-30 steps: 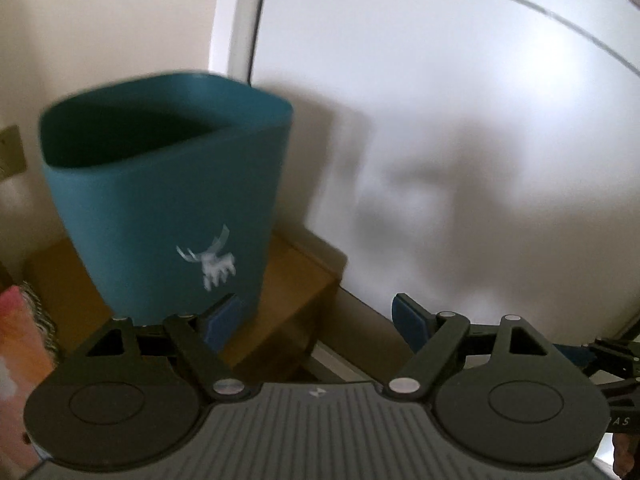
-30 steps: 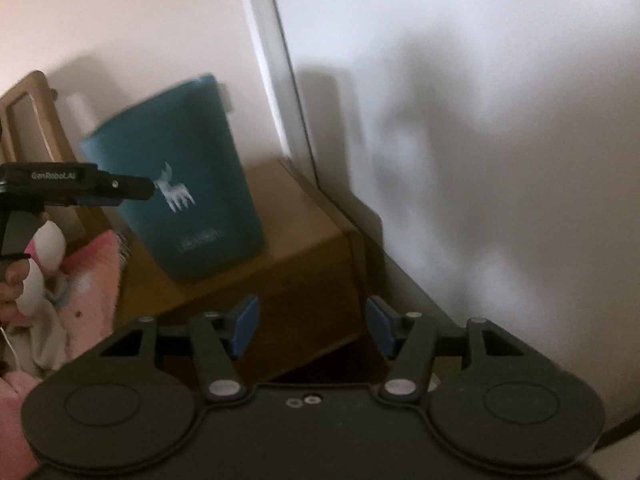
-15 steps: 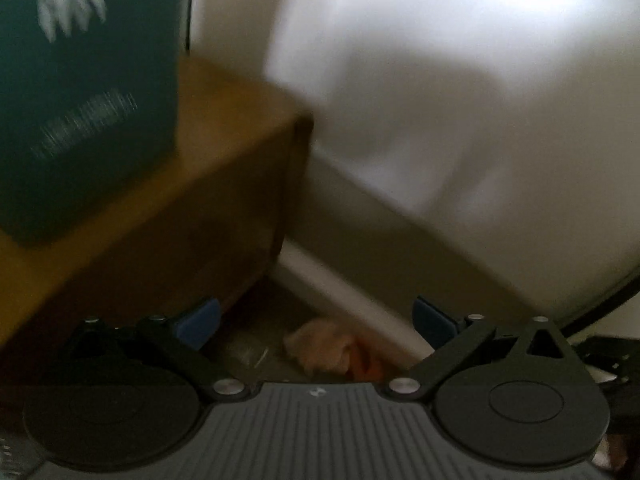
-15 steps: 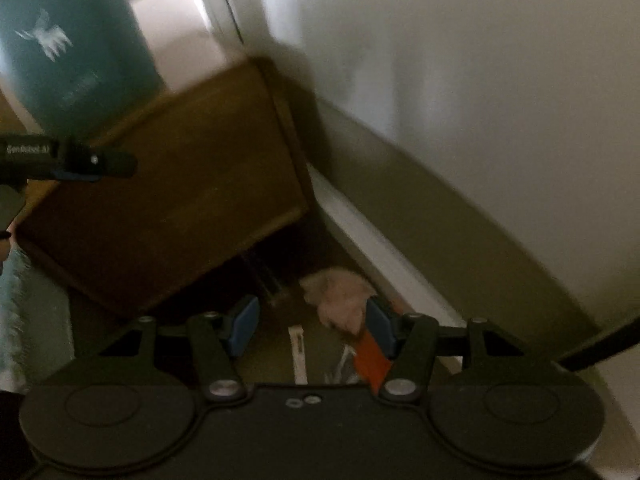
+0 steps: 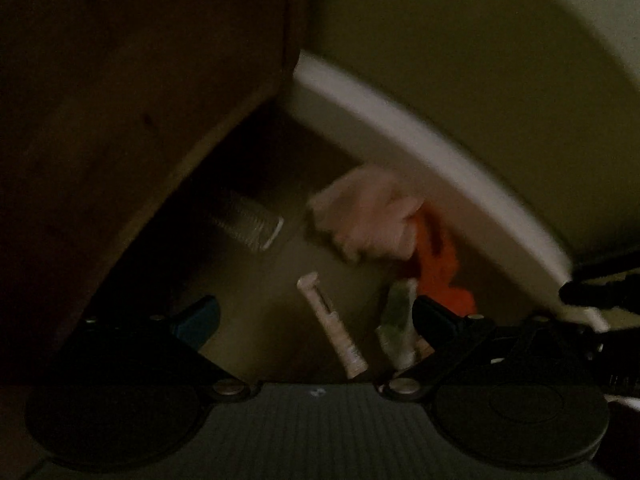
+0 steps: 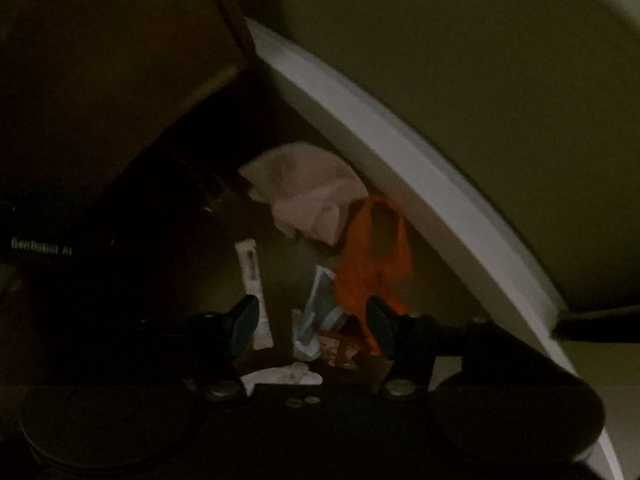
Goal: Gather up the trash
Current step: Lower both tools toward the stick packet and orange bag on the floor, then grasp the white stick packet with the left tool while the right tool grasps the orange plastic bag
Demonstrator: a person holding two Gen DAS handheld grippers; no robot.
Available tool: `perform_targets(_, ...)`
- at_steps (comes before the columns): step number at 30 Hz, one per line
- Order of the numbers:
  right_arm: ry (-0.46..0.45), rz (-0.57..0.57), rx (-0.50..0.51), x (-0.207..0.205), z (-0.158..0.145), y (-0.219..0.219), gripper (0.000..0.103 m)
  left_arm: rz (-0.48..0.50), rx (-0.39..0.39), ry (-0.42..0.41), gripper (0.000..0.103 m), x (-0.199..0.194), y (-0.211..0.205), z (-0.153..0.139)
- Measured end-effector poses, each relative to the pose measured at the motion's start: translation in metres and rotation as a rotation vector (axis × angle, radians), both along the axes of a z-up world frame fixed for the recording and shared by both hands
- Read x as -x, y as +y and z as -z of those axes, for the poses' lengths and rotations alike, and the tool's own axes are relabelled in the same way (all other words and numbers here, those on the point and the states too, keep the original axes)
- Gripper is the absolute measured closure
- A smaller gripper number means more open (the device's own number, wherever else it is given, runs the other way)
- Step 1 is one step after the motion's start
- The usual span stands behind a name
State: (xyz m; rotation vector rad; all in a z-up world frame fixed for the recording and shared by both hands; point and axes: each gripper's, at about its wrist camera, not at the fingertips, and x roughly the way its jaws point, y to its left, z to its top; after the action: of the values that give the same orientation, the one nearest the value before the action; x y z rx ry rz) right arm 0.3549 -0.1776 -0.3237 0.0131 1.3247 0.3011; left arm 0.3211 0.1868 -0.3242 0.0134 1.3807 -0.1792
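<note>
left wrist view looks steeply down into a dim, shadowed corner of floor [image 5: 256, 304], hemmed in by a wooden cabinet [image 5: 120, 120] on the left and a white baseboard [image 5: 420, 152] that curves across the upper right below an olive wall [image 5: 480, 40]. the trash lies in a loose heap on the floor between cabinet and baseboard: a crumpled pale tissue [image 5: 364, 216], an orange scrap [image 5: 438, 268] touching its right side, a thin white wrapper strip [image 5: 332, 328] and a small crinkled packet [image 5: 396, 320] nearer the camera, and a ribbed clear object [image 5: 248, 220] lying half in the cabinet's shadow. the left gripper [image 5: 316, 316] points almost straight down at the heap; its jaws have just been opening and stand wide apart, with the strip and packet seen between them but nothing pressed or held.

right wrist view shows the same tissue [image 6: 304, 196], orange scrap [image 6: 376, 256] and strip [image 6: 252, 280] against the baseboard [image 6: 380, 120]. the right gripper [image 6: 312, 320] also points down, its jaws parted and gripping nothing, with the packet [image 6: 316, 304] in the gap. motion blur softens both views.
</note>
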Motion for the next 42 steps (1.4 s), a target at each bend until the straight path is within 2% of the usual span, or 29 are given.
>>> perform_targets(4,0.072,0.003,0.041,-0.001,0.046,-0.002,0.044,0.01,-0.031,0.069,0.0,-0.004,-0.005,0.048)
perform_targets(8,0.142,-0.014,0.07,0.004,0.085,-0.008,0.044,0.011,-0.024,0.127,0.0,-0.006,-0.006,0.089)
perform_targets(12,0.191,-0.022,0.103,0.002,0.116,-0.013,0.044,0.019,-0.027,0.172,0.0,-0.005,-0.01,0.121)
perform_targets(15,0.199,-0.019,0.116,-0.005,0.128,-0.014,0.044,0.011,-0.03,0.202,0.0,-0.007,-0.014,0.146)
perform_targets(22,0.165,-0.055,0.068,-0.031,0.134,-0.005,0.044,0.002,-0.017,0.234,0.001,-0.008,-0.015,0.167)
perform_targets(27,0.167,-0.018,0.025,-0.039,0.137,0.004,0.044,-0.017,-0.017,0.237,0.001,-0.009,-0.009,0.174)
perform_targets(34,0.183,0.012,0.091,-0.045,0.164,0.022,0.044,-0.017,-0.012,0.249,0.001,-0.008,-0.004,0.185)
perform_targets(40,0.197,0.055,0.154,-0.055,0.185,0.026,0.045,-0.082,0.004,0.28,0.001,-0.015,-0.009,0.208)
perform_targets(42,0.2,0.066,0.16,-0.057,0.19,0.027,0.045,-0.101,0.006,0.286,0.005,-0.018,-0.015,0.214)
